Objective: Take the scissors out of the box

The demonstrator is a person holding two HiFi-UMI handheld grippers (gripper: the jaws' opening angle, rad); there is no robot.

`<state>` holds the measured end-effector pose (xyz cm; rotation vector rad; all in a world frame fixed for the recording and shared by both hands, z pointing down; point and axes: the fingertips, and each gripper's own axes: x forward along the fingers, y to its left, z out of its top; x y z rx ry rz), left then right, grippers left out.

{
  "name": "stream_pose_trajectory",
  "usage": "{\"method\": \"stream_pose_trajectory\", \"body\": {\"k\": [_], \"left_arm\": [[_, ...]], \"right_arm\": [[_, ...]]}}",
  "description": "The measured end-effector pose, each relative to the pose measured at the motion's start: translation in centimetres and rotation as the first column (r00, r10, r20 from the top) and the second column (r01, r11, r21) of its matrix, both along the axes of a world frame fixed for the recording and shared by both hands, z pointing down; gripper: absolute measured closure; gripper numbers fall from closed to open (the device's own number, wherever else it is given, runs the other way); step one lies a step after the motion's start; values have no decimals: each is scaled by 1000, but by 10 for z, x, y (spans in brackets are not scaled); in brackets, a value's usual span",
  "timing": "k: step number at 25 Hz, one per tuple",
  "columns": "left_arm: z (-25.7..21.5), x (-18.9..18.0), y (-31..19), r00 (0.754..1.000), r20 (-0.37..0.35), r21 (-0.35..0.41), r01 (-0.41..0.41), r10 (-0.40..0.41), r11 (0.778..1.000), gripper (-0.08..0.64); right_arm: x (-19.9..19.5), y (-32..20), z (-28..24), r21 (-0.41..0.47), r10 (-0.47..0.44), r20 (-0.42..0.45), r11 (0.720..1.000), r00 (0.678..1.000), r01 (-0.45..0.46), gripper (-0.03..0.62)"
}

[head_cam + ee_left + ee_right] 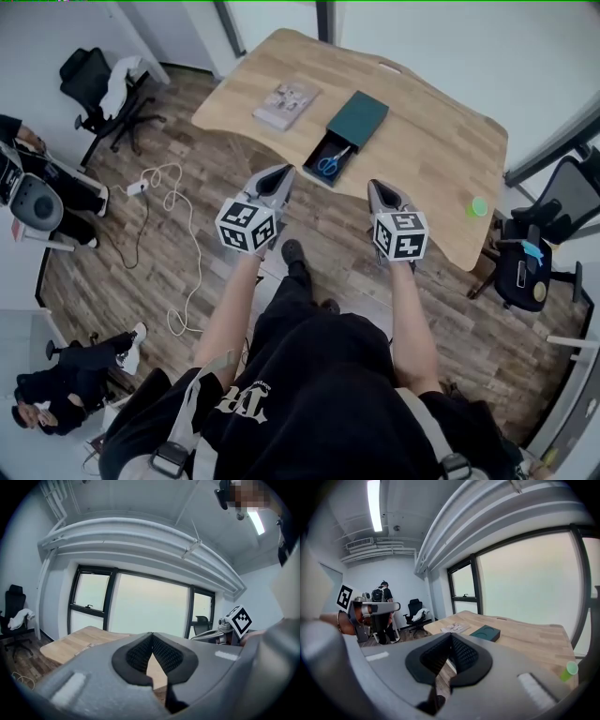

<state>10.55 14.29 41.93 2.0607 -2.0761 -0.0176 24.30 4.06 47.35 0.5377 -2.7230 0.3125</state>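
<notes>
The scissors (329, 164), with blue handles, lie in the open tray of a dark box (322, 161) near the front edge of the wooden table (431, 141). The box's dark green sleeve (357, 117) lies just behind the tray and also shows in the right gripper view (485, 632). Both grippers are held in the air short of the table, apart from the box. My left gripper (277, 175) (151, 634) is shut and empty. So is my right gripper (380, 187) (450, 635). The scissors are hidden in both gripper views.
A booklet (286, 103) lies left of the box and a small green cup (479, 206) stands near the table's right edge. Office chairs (98, 89) (534, 253) flank the table. A cable (173, 202) trails over the floor. People stand and sit at the left (52, 183).
</notes>
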Motion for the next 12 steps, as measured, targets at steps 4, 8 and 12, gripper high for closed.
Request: {"method": "stream_pose_trajectory", "body": {"k": [4,8,12], "left_arm": [[4,-8,-14,1000,-8,-6,-19,19,1000,560],[6,-21,-29,999,-18,-11,-28,28,1000,560],[5,-34,-45,999,-23,-9,-37,37,999,560]], "right_arm": [[-6,-14,5,-8,21,-6,1000,1000,-21,591],[-16,-28,8,-18,36,-14,999,999,-36,591],[-27,-43,10,-26,49,-13,998,999,-49,591]]}}
